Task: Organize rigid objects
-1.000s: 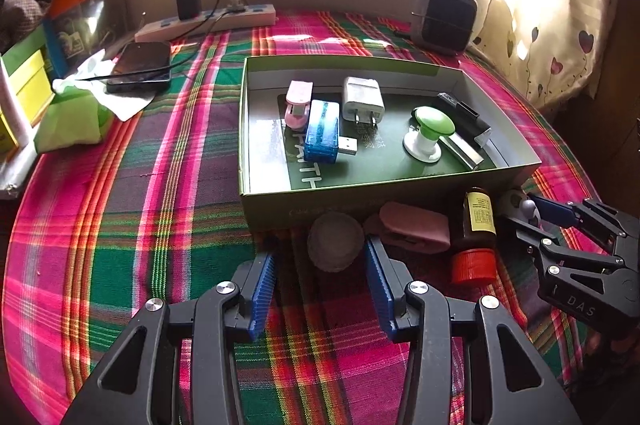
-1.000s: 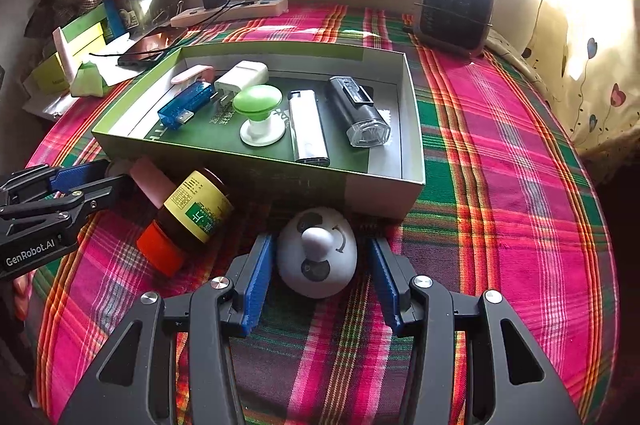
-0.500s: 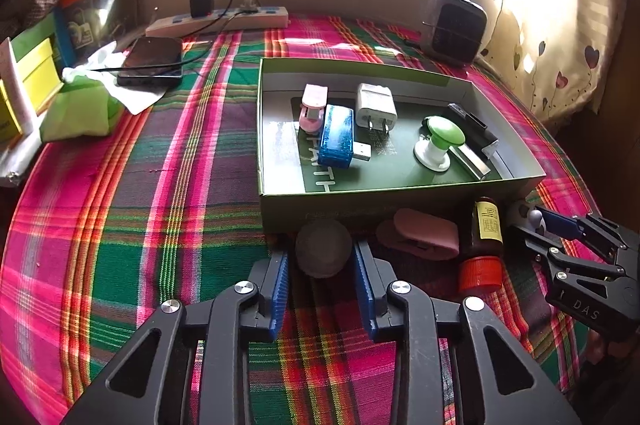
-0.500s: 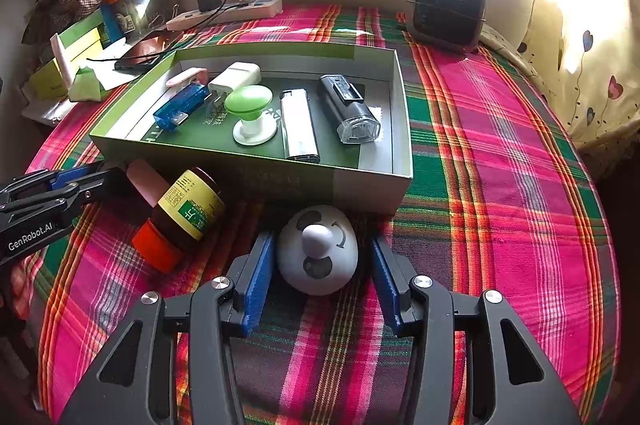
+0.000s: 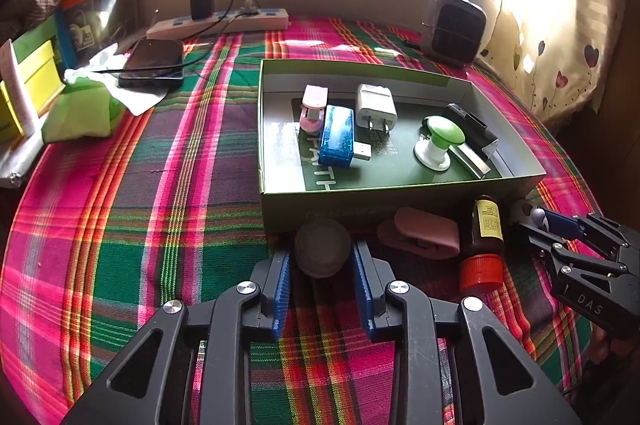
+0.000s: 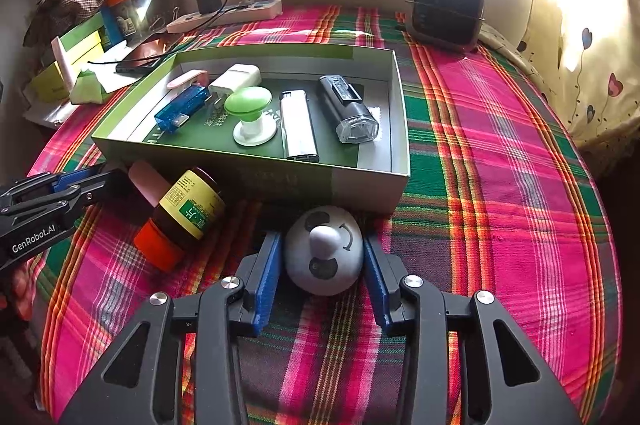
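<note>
A grey round puck (image 5: 322, 257) lies on the plaid cloth against the green box's front wall (image 5: 360, 207); my left gripper (image 5: 321, 249) is shut on it, both blue pads touching its sides. My right gripper (image 6: 322, 241) is shut on a white round toy with a face (image 6: 324, 253), just before the box's near corner (image 6: 372, 191). Between the two lie a pink case (image 5: 424, 231) and a brown bottle with an orange cap (image 6: 188, 209), on its side. The box holds a blue USB stick (image 5: 338, 137), a white charger (image 5: 376, 105), a green knob (image 6: 248, 103) and other small items.
A small heater (image 6: 444, 7) stands at the back right. A power strip (image 5: 220, 23), a phone (image 5: 154, 63) on charge and green and yellow boxes (image 5: 36, 81) crowd the back left. Bare plaid cloth (image 6: 500, 145) spreads right of the box.
The left gripper moved in and its fingers narrowed onto the grey puck. The right gripper's fingers drew in against the white toy, which stayed in place.
</note>
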Motion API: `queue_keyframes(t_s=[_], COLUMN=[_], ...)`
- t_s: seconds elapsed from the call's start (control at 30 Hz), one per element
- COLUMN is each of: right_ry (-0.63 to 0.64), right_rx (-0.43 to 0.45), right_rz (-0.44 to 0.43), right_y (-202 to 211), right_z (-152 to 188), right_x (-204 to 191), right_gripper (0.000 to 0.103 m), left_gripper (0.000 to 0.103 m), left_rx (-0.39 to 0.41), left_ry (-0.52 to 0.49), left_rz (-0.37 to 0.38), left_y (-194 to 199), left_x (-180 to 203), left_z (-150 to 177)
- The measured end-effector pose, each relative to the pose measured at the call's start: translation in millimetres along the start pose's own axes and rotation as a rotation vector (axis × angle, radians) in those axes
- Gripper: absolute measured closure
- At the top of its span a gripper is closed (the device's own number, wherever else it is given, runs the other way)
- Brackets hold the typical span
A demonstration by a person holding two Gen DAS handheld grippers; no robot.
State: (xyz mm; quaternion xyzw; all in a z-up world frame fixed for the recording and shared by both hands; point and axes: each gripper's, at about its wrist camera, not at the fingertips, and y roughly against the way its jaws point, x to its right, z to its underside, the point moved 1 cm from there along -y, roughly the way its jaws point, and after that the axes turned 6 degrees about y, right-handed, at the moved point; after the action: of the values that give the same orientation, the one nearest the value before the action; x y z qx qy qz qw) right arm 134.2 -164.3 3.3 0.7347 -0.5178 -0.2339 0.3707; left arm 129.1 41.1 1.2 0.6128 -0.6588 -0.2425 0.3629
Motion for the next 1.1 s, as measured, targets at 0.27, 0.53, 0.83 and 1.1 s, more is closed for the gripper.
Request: queue_keyframes(t_s=[0.27, 0.53, 0.83, 1.1], right_ry=[-0.004, -0.012, -0.014, -0.014], right_rx=[0.005, 0.01, 0.011, 0.017], right_rz=[0.005, 0.003, 0.002, 0.002], right_y=[2.0, 4.3, 4.7, 9.5], right_z=[0.4, 2.0, 2.7, 5.5], right_x=[0.8, 2.0, 2.5, 0.5], right_gripper=[0.062, 0.062, 0.062, 0.062], left_gripper=[0.076, 0.076, 0.076, 0.076], left_rx=[0.0, 0.002, 0.005, 0.02], left_ry=[0.0, 0.002, 0.005, 0.008], left_rz=[0.0, 0.002, 0.004, 0.009], left_y=[1.0, 2.3, 5.2, 11.1], left_x=[-0.1, -0.8, -0.8, -1.2], left_z=[0.6, 1.1, 2.0, 2.9])
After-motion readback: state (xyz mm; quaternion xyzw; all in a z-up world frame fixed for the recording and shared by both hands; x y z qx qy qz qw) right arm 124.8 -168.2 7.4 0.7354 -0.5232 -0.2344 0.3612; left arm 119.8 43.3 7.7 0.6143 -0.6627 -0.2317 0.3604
